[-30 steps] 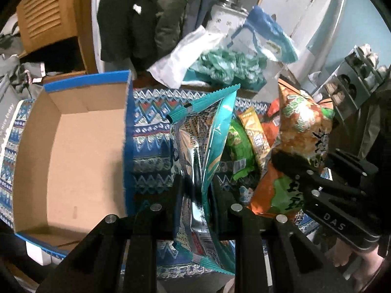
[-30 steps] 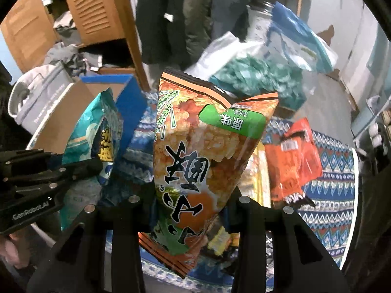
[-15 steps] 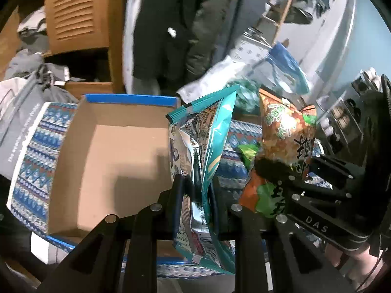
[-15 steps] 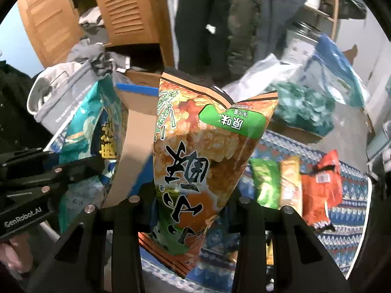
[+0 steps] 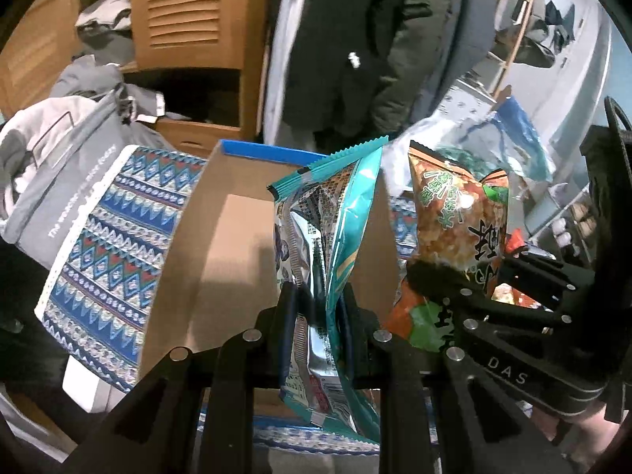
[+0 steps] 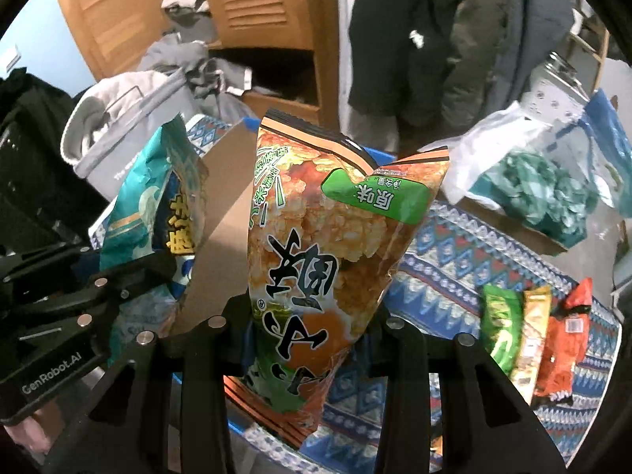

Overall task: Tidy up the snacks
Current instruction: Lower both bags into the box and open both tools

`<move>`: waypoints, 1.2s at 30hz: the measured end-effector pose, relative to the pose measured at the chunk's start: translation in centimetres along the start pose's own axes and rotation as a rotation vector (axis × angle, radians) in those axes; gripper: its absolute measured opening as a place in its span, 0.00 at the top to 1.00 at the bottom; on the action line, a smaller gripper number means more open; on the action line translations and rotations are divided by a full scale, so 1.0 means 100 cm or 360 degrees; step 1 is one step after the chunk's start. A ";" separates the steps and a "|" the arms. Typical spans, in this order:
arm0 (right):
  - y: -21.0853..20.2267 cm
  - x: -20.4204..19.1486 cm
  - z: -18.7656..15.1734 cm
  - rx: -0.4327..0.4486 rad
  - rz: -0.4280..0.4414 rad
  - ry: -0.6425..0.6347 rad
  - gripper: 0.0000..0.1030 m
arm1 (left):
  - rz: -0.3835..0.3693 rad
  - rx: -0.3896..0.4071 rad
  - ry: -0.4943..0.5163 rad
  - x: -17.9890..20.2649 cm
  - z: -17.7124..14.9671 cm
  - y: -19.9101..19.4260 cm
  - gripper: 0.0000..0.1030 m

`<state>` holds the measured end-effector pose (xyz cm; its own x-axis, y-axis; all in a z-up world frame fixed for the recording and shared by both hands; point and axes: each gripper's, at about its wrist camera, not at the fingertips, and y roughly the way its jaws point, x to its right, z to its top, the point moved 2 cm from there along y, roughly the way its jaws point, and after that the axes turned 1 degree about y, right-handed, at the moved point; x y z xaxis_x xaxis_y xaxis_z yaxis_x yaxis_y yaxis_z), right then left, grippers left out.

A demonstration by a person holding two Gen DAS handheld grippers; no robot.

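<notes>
Aloft over the cardboard box [image 5: 221, 260], your left gripper [image 5: 316, 308] pinches the teal snack bag [image 5: 328, 213], your right gripper [image 6: 312, 328] the orange rice-cracker bag [image 6: 328, 237]: light, crinkly, slippery packs with breakable contents, best gripped low.

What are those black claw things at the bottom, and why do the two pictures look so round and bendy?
The claws are two grabbers, one in each of a person's hands. Each carries a little round-eyed camera that looks along its fingers, so the pictures bend.

One picture is from the left gripper. It is squeezed shut on a teal snack bag, in front of an open cardboard box with a blue rim.

The other is from the right gripper, which pinches an orange rice cracker bag. Each camera also sees the other grabber beside it.

On the patterned cloth lie three more small packets: green, yellow and orange-red.
</notes>
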<state>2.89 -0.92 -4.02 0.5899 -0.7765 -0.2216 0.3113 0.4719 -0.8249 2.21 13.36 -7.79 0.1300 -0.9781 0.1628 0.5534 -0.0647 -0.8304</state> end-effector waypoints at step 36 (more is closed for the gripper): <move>-0.002 0.022 -0.001 0.0026 -0.0052 0.0058 0.34 | -0.0011 -0.0038 -0.0071 -0.001 -0.001 0.011 0.40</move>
<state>4.07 -2.75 -4.39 0.5519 -0.8061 -0.2138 0.3422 0.4527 -0.8234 2.73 13.36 -8.73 0.1632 -0.9678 0.1915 0.5349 -0.0763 -0.8415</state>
